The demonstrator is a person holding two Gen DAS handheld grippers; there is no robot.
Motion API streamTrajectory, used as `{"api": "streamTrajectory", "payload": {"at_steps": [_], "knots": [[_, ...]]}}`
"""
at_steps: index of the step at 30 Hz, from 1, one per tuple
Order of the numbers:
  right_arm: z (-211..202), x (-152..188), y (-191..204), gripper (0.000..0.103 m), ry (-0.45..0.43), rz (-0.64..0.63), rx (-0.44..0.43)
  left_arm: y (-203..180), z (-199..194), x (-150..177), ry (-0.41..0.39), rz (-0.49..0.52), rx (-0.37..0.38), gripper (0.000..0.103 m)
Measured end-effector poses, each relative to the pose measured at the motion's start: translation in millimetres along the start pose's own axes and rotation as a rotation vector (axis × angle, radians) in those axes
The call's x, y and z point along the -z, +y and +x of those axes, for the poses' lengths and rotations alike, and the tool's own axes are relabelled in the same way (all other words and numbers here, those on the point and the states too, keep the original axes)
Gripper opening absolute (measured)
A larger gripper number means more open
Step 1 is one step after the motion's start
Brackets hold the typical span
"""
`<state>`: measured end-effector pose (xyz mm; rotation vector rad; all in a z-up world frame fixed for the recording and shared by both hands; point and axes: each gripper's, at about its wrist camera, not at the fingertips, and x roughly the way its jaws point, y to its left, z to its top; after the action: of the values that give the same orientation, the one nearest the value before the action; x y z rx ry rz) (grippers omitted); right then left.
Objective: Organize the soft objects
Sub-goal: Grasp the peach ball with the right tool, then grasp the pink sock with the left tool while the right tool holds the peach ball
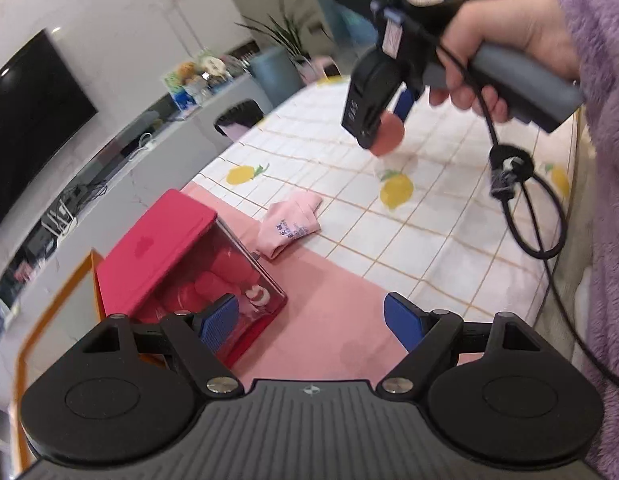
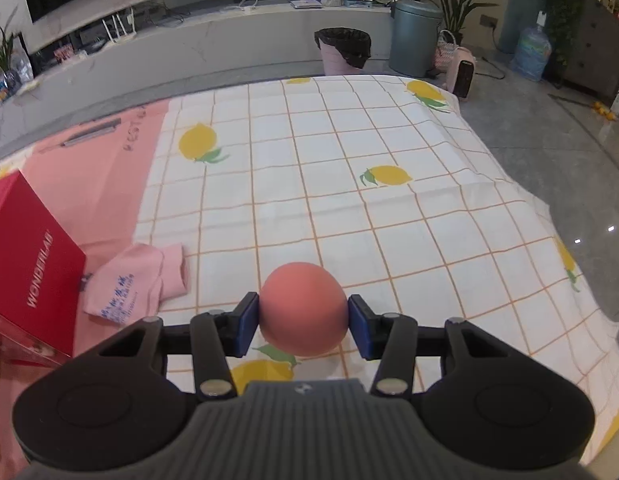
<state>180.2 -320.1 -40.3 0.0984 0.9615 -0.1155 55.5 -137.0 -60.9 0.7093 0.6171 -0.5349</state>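
Right gripper (image 2: 303, 322) clamped on a pink soft ball (image 2: 302, 309), both blue pads pressed against its sides, lifted above the lemon-print tablecloth (image 2: 389, 208). Left gripper (image 1: 315, 322) spread wide and empty, poised beside the red box (image 1: 181, 264).

Box lid raised, pink and red soft items already visible inside through the clear wall. Likely next: ball carried over and dropped into that box.

Risks, as judgement: ball round and squashy, held only at its flanks, so liable to pop out of the pads during a quick swing or a slackened squeeze, then roll across the cloth and off the table edge. Raised lid possibly clipped on approach.

Folded pink sock (image 2: 139, 286) just beside the box, lying between ball and box though low and flat. Dangling cable (image 1: 529, 208) from the right gripper above the cloth, a possible snag.
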Motion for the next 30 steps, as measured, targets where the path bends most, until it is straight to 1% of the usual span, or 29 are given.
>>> {"api": "streamTrajectory", "payload": {"at_steps": [3,5,6,7,9,10,11,12,13,15,16,17,20,23,26,28,30], "knots": [[1.1,-2.3,-8.3,0.048,0.005,0.038,-0.047,5.8,10.3,-21.8,0.057,0.048,0.037,0.097],[0.5,-4.2,-14.7,0.048,-0.004,0.083,-0.058,7.6,17.7,-39.1,0.095,0.099,0.036,0.097],[-0.6,-5.1,-16.8,0.048,-0.009,0.099,-0.064,8.0,21.8,-47.5,0.098,0.134,0.034,0.097],[-2.2,-5.7,-18.2,0.048,-0.015,0.105,-0.075,7.7,27.2,-54.1,0.085,0.164,0.022,0.097],[-5.3,-8.2,-21.0,0.048,-0.028,0.106,-0.097,8.5,38.7,-64.7,0.03,0.216,-0.013,0.097],[-6.9,-9.9,-22.3,0.048,-0.039,0.104,-0.093,10.0,46.3,-68.8,0.006,0.251,-0.004,0.097],[-8.7,-12.1,-23.8,0.048,-0.06,0.101,-0.069,12.3,55.2,-72.6,0.004,0.288,0.02,0.097],[-10.4,-14.0,-25.4,0.049,-0.079,0.095,-0.041,14.9,64.7,-76.4,0.021,0.32,0.057,0.097],[-11.6,-15.7,-27.6,0.049,-0.092,0.093,-0.021,17.9,74.6,-80.4,0.058,0.349,0.11,0.097],[-12.1,-17.9,-34.7,0.049,-0.101,0.112,-0.024,21.4,93.5,-87.0,0.144,0.407,0.219,0.097],[-11.9,-18.2,-38.2,0.049,-0.101,0.128,-0.038,21.7,102.5,-89.5,0.183,0.432,0.255,0.097],[-11.0,-18.4,-41.3,0.049,-0.097,0.142,-0.054,20.7,111.8,-91.3,0.217,0.458,0.268,0.097],[-7.5,-20.1,-45.0,0.049,-0.09,0.163,-0.08,11.0,139.4,-93.7,0.292,0.542,0.206,0.097],[-5.3,-22.1,-47.6,0.049,-0.083,0.185,-0.104,10.5,160.8,-99.9,0.33,0.572,0.201,0.097],[-3.3,-22.4,-51.3,0.049,-0.073,0.2,-0.117,11.7,183.3,-104.5,0.407,0.593,0.165,0.097],[-4.5,-23.0,-56.0,0.05,-0.077,0.208,-0.127,12.0,191.9,-105.6,0.432,0.635,0.158,0.097],[-10.1,-24.6,-60.0,0.051,-0.089,0.198,-0.107,10.9,194.5,-107.9,0.443,0.69,0.175,0.097]]}}
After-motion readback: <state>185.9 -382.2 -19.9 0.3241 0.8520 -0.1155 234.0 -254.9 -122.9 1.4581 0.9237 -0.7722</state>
